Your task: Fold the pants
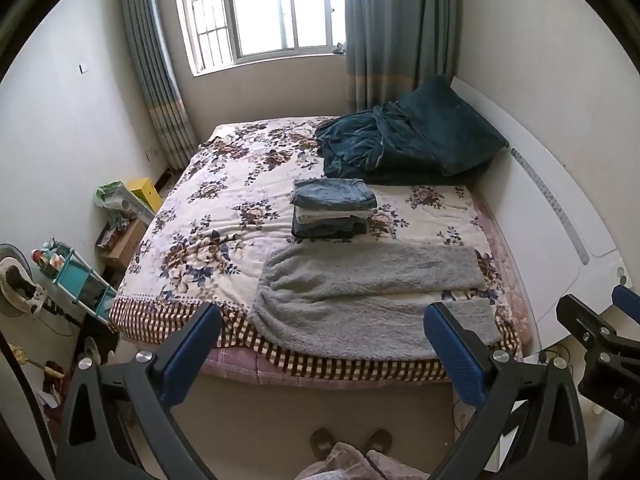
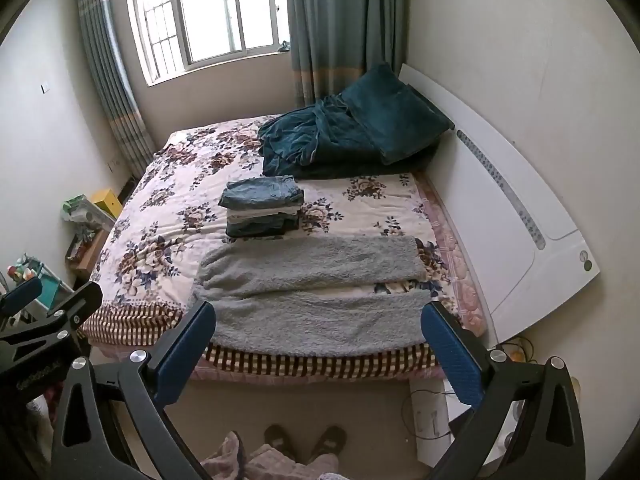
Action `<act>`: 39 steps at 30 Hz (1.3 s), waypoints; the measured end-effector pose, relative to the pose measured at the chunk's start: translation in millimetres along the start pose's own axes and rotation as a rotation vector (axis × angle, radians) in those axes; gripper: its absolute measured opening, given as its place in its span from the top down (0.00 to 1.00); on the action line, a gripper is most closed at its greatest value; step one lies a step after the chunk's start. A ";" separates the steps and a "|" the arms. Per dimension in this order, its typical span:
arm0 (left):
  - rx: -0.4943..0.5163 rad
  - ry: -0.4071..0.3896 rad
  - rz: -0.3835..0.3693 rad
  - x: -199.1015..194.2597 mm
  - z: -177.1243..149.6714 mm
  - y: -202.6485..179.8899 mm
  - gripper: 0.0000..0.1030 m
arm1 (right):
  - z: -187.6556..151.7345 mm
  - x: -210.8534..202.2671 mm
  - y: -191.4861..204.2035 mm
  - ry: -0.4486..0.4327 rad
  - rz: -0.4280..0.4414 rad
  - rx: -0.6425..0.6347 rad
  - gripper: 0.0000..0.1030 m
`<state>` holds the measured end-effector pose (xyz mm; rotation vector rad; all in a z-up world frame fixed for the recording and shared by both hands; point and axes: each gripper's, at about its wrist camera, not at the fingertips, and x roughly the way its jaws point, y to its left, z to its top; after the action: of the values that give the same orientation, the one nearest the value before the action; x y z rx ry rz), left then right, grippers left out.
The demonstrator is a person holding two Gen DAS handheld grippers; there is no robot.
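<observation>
**Grey fleece pants laid flat on bed, both grippers spread and empty**

Item. The pants (image 1: 368, 292) lie flat at the near edge of the bed (image 1: 200, 208), waist to the left, legs running right. The two legs lie apart, with a strip of the floral cover showing between them. The near leg hangs slightly over the bed's checked border.

Handling, as judged. The fabric is thick, fuzzy fleece: soft, limp, light, not fragile. It should drape and sag rather than hold a crease, and the pile should grip the pads well. A pinch through a single layer risks dragging only that layer, and the loose cover beneath could be caught with it. Best holds appear to be the waistband corner at the left and the cuff of the near leg at the right, so that one leg can be brought over the other.

Grippers. The left gripper (image 1: 320, 344) and the right gripper (image 2: 318, 340) hover short of the bed, tilted down, jaws spread wide, nothing between them.

Surface. A soft quilted cover, somewhat wrinkled. Just behind the pants stands a stack (image 1: 334, 210) of folded garments. A dark teal blanket (image 1: 404, 140) is heaped at the far right by the headboard.

Room. Small bedroom, window (image 1: 260, 8) with curtains behind, cluttered shelves at the left. The person's slippered feet show on the floor below.
</observation>
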<state>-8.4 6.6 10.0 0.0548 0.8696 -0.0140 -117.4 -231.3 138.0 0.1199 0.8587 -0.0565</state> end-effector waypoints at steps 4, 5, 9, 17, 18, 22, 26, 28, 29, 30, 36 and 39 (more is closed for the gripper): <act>0.009 -0.006 0.006 -2.7 2.6 -2.7 0.00 | 1.9 -1.6 -6.1 -0.002 0.009 -0.004 0.00; 0.009 -0.009 0.008 -3.5 1.8 -3.9 0.00 | 1.5 -1.7 -6.2 -0.003 0.009 -0.004 0.00; 0.013 -0.015 0.008 -7.6 0.2 -5.4 0.00 | 2.3 -8.7 -2.6 0.000 0.013 -0.006 0.00; 0.019 -0.023 0.015 -6.1 -1.7 -8.7 0.00 | 5.1 -8.5 0.1 -0.002 0.014 -0.004 0.00; 0.018 -0.022 0.013 -6.2 -2.2 -8.1 0.00 | 5.9 -10.5 1.5 -0.002 0.014 -0.004 0.00; 0.018 -0.025 0.016 -5.2 -2.9 -8.0 0.00 | 5.1 -11.7 3.2 -0.001 0.015 -0.004 0.00; 0.018 -0.027 0.015 -5.9 -3.6 -5.1 0.00 | 8.3 -18.1 9.7 0.004 0.018 -0.002 0.00; 0.017 -0.028 0.015 -5.2 -3.2 -5.9 0.00 | 6.7 -14.8 6.8 0.000 0.019 -0.003 0.00; 0.017 -0.027 0.015 -5.5 -3.1 -4.7 0.00 | 7.6 -17.1 8.5 0.000 0.018 -0.003 0.00; 0.018 -0.028 0.015 -5.5 -3.1 -4.8 0.00 | 8.5 -19.4 10.3 0.000 0.019 -0.004 0.00; 0.018 -0.029 0.015 -6.3 -2.7 -2.9 0.00 | 7.7 -14.0 8.1 -0.002 0.017 -0.001 0.00; 0.019 -0.031 0.013 -6.4 -0.2 -2.4 0.00 | 10.5 -7.3 11.1 -0.001 0.018 0.000 0.00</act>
<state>-12.7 4.2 14.7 0.0781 0.8378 -0.0107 -113.2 -221.6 151.2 0.1277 0.8565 -0.0400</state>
